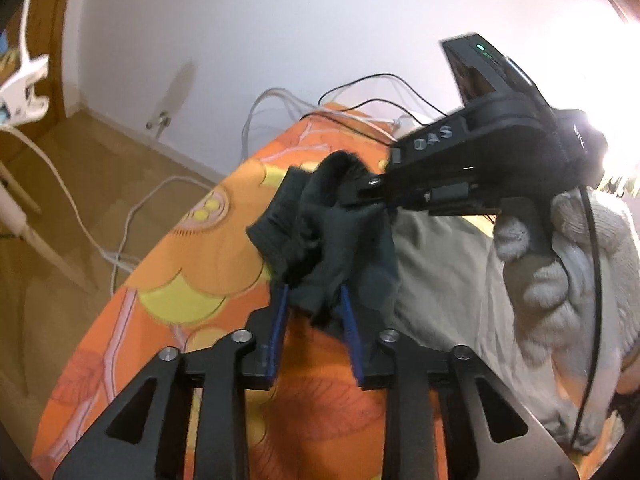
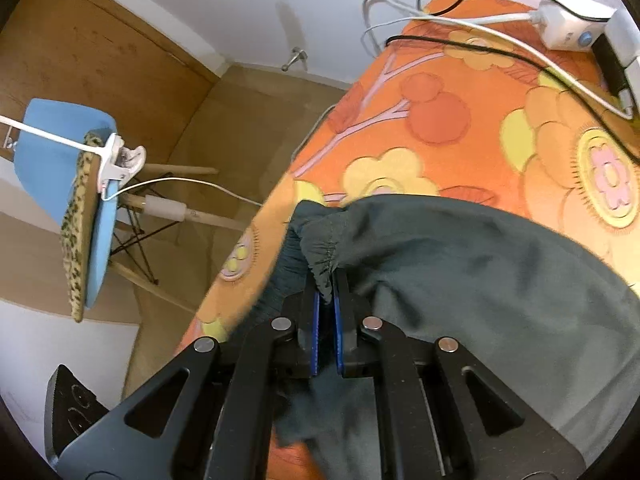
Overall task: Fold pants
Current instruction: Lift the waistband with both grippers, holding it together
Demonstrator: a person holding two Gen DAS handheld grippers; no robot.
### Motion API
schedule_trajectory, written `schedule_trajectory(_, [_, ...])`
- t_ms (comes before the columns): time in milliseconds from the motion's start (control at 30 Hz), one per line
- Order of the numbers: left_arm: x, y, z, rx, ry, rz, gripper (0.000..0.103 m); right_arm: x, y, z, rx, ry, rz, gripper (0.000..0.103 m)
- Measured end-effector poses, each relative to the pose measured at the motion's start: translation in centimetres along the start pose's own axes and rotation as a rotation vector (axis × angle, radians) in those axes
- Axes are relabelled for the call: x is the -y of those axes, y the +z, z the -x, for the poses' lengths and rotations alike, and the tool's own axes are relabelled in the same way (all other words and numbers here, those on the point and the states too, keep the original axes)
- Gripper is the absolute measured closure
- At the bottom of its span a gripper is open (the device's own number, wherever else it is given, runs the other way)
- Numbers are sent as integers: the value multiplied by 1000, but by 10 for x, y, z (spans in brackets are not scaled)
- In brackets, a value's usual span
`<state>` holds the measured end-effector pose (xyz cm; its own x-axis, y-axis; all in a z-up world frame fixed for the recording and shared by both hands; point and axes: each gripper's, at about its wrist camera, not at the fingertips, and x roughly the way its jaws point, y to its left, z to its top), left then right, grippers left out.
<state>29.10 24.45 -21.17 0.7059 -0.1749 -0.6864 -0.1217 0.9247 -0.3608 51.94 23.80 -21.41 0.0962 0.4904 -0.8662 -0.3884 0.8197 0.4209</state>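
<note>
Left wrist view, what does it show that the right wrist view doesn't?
Only the left wrist view shows the right gripper from outside, a gloved hand on its handle, and the left gripper with dark cloth between its fingers. Only the right wrist view shows the blue chair and white power strip. Both show the dark pants on the orange floral cover.

Home bedroom: floral bedspread (image 2: 460, 128), chair (image 2: 60, 184)

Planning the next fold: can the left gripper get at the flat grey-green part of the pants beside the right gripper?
Probably yes. The left gripper has a bunched dark cuff between its fingers, and the pants lie flat and uncovered on the orange cover; only the right gripper, pinching the hem, stands nearby.
</note>
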Motion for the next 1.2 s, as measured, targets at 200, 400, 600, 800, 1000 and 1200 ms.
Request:
schedule_trajectory(200, [-19, 15, -7, -3, -6, 106, 60, 17, 1, 6, 7, 1, -30, 97])
schedule_trajectory(400, [-35, 30, -33, -41, -92, 243, 69, 11, 2, 9, 10, 26, -10, 97])
schedule_trajectory(600, [-5, 30, -9, 85, -108, 108, 96, 14, 2, 17, -1, 93, -29, 94])
schedule_trajectory(800, [41, 25, 0, 105, -97, -113, 96, 15, 2, 22, -28, 180, -75, 56])
schedule_trajectory(1000, [49, 21, -11, 75, -92, -152, 96, 1, 1, 25, -62, 148, -12, 49])
schedule_trajectory(1200, [57, 22, -19, 77, -84, -210, 96, -8, 1, 8, -133, 59, 44, 49])
